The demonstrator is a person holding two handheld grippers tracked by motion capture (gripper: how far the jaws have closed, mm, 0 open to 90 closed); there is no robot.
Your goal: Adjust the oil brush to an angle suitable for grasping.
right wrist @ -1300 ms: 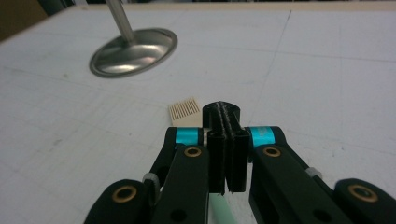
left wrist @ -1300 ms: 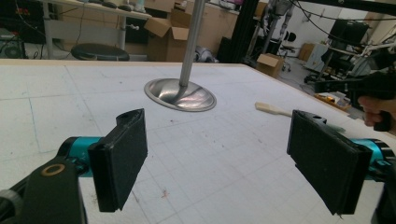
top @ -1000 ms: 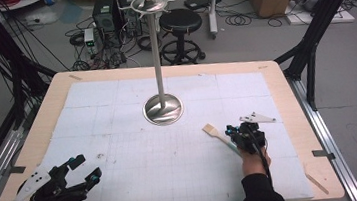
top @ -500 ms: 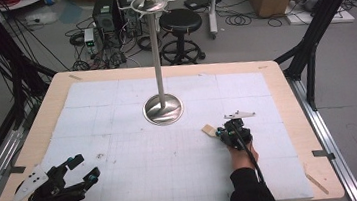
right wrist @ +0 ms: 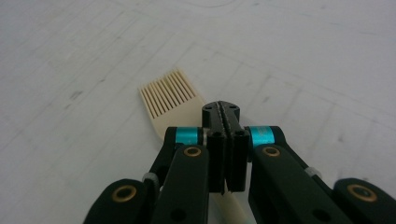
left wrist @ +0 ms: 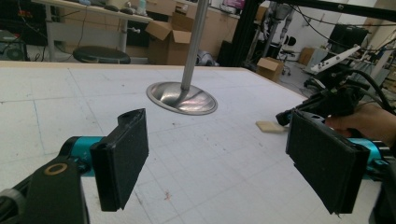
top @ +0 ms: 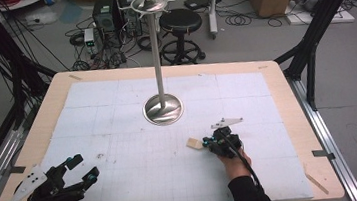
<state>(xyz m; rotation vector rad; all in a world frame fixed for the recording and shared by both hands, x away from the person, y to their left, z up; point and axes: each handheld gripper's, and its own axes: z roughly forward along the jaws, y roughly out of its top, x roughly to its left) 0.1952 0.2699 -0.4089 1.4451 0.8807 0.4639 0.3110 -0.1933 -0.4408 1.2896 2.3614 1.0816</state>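
A cream silicone brush (right wrist: 168,95) with a slotted head lies low over the white mat, its head pointing left in the high view (top: 194,143). My right gripper (right wrist: 221,109) is shut on the brush's handle, which runs back under the jaws. In the high view that right gripper (top: 219,141) sits right of centre, just in front of the metal stand (top: 163,109). At the table's near left corner, my left gripper (top: 81,171) is open with nothing between its pads (left wrist: 121,154). The left gripper view also shows the brush (left wrist: 268,126) and the right gripper (left wrist: 336,100) far off.
The tall metal stand has a round base (left wrist: 182,97) at mid-table and a pole (top: 155,47) topped with prongs. The white gridded mat (top: 125,186) covers most of the wooden table (top: 284,77). A stool (top: 180,22), boxes and cables lie on the floor beyond.
My right gripper has moved left and slightly toward the near edge, carrying the brush with it. The left gripper has stayed where it was.
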